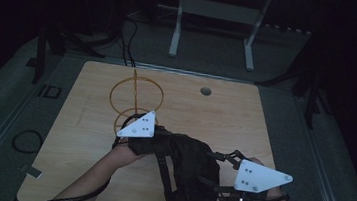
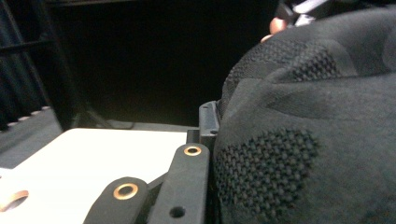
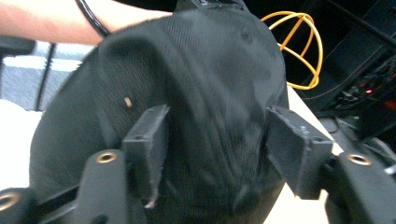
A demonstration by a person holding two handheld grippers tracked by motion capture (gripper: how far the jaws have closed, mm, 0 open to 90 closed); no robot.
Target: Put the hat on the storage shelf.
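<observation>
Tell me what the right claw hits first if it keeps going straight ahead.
Most likely the black cap: it sits right between the right claw pads. The yellow wire frame lies farther behind it.

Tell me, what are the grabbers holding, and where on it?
The left gripper is shut on the black cap, at its left edge. The right gripper has the cap's other side between its jaws, not clearly pressed.

Dim room — grey floor (image 1: 9, 113), white-legged frame (image 1: 214, 29) beyond the wooden table (image 1: 225, 115).
</observation>
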